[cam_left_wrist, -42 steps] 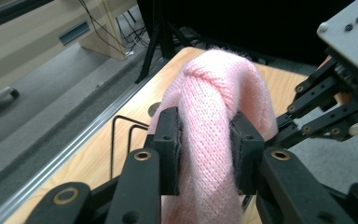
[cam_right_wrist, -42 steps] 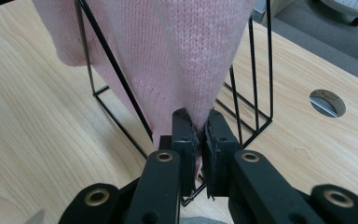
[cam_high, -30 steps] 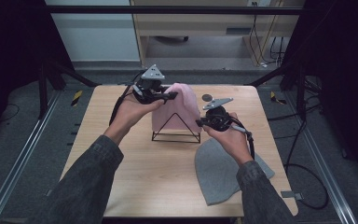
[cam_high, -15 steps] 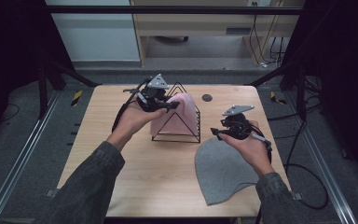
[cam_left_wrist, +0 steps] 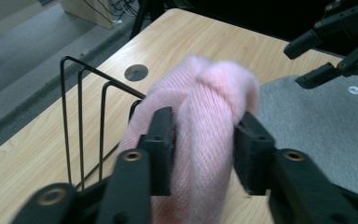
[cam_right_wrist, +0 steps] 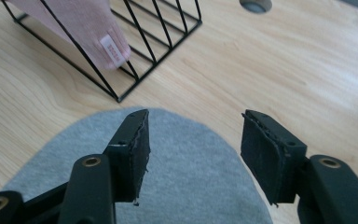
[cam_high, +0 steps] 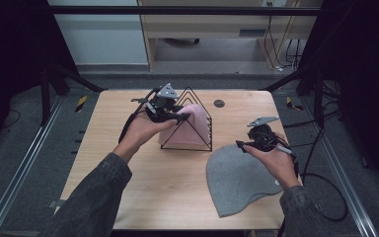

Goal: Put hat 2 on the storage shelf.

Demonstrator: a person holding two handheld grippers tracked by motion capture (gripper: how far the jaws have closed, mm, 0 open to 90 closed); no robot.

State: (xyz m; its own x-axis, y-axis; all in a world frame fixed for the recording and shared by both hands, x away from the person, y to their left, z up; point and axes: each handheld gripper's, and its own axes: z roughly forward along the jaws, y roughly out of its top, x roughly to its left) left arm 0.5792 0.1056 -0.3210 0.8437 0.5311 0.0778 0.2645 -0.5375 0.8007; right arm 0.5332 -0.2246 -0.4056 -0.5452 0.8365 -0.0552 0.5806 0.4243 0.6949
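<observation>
A pale wooden table (cam_high: 143, 187) sits on grey carpet, with dark frame posts at both sides and a beige desk behind it. On the table I have a black wire rack (cam_high: 190, 121) with a pink knit hat (cam_high: 190, 129) draped over it, and a grey knit hat (cam_high: 239, 177) lying flat nearer the right edge.

My left gripper (cam_high: 180, 117) is at the top of the rack. Its jaws have just been opening, with the bunched top of the pink hat between them; in the left gripper view the pads (cam_left_wrist: 163, 140) sit right against the knit, but it bulges loosely and I judge the grasp released. My right gripper (cam_high: 241, 144) hovers over the top edge of the grey hat. Its jaws have just been opening too, and they stand apart with nothing between them.

The risk I see: if I lift the left gripper away carelessly, a pad could snag the knit and drag the pink hat off the wires or tip the light rack.

The right gripper view gives me the small label (cam_right_wrist: 112, 51) at the pink hat's hem, inside the rack's base. The high view cannot resolve that, but it shows both hats and the rack together.
</observation>
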